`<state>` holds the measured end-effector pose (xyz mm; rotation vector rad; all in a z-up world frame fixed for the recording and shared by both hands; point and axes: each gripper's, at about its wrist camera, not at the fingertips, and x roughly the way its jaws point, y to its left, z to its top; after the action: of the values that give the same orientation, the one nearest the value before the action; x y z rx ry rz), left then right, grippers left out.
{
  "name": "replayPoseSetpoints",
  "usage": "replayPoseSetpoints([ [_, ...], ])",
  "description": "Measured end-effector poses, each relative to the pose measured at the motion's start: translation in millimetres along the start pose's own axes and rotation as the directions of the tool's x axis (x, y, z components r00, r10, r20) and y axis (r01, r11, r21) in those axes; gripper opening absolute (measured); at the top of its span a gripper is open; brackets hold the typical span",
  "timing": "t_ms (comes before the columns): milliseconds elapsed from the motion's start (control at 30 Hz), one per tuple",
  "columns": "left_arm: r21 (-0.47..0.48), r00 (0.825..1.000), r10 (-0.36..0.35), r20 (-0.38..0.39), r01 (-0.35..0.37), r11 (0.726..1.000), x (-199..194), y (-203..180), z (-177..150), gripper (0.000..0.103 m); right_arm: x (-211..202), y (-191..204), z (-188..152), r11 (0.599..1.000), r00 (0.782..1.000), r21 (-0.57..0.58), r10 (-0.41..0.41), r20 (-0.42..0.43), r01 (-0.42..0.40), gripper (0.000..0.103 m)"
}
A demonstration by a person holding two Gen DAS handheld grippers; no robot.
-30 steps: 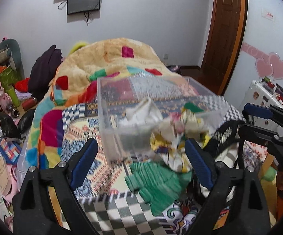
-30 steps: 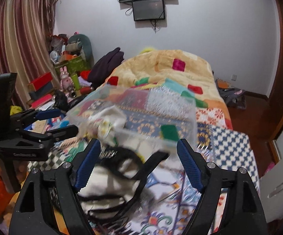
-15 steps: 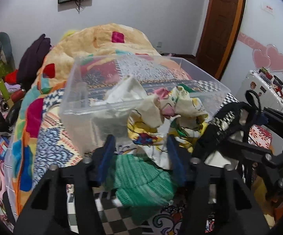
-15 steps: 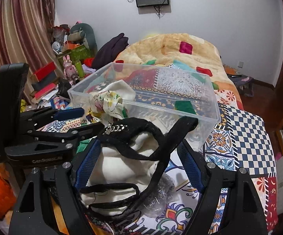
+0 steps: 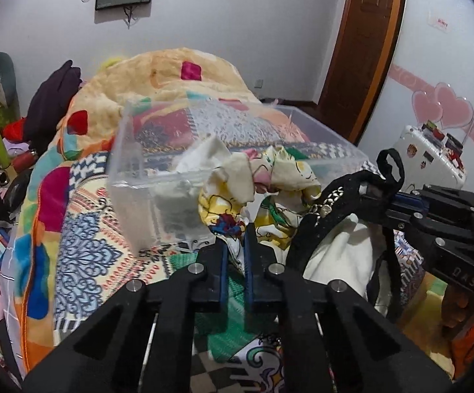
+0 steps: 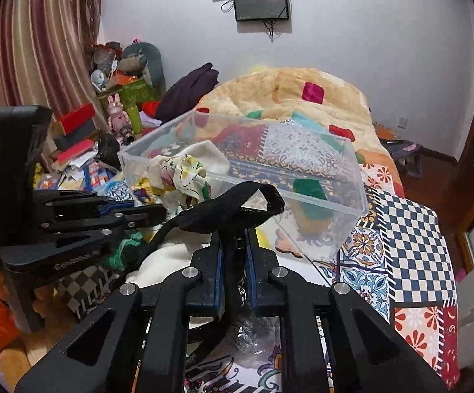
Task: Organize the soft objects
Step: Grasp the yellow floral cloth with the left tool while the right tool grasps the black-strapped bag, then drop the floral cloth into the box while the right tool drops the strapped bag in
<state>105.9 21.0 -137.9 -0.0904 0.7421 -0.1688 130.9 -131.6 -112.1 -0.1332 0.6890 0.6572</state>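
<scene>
- Left wrist view: the left gripper (image 5: 235, 239) is seen closed narrowly on a fold of the printed cloth (image 5: 269, 180), with white fabric pinched between the blue pads.
- The cloth is draped over the near rim of the clear bin (image 5: 158, 177), part inside and part hanging outside, so it is judged only half stowed.
- A green knitted piece (image 5: 227, 334) lies on the quilt (image 5: 79, 249) below the gripper, outside the bin and untouched.
- Right wrist view: the right gripper (image 6: 233, 245) is seen clamped on the black strap (image 6: 237, 206) of a cream bag (image 6: 164, 262), which is held in front of the bin (image 6: 351, 196) and outside it.
- Inside the bin only the printed cloth (image 6: 184, 170) is seen; the colours showing through the clear walls are taken to be the quilt (image 6: 417, 229) beneath.
- The task is judged to be at an early stage: one item partly in, the bag gripped but not placed, the green piece left to be collected.
</scene>
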Motion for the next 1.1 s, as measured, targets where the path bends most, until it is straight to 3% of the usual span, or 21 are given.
replayPoseSetpoints([
  [300, 0.0, 0.993, 0.03, 0.11, -0.03, 1.0, -37.5, 8.9, 13.8, 0.007, -26.4, -0.3, 21.5, 1.0, 0.995, 0.006, -0.019, 0.102, 0.019, 0.01],
  [700, -0.007, 0.974, 0.066, 0.216, -0.066, 0.998, -54.4, 19.3, 51.7, 0.007, -47.5, -15.5, 69.8, 0.995, 0.96, 0.036, -0.096, 0.265, 0.089, 0.01],
  [900, 0.005, 0.966, 0.11, 0.236, -0.115, 0.993, -45.5, 24.1, 65.7, 0.007, -38.0, -29.3, 81.2, 0.99, 0.948, 0.081, -0.134, 0.288, 0.115, 0.01],
  [1100, -0.006, 0.974, 0.129, 0.185, -0.131, 0.991, -19.4, 34.4, 69.8, 0.007, -14.3, -32.3, 80.4, 0.988, 0.955, 0.091, -0.146, 0.257, 0.127, 0.01],
])
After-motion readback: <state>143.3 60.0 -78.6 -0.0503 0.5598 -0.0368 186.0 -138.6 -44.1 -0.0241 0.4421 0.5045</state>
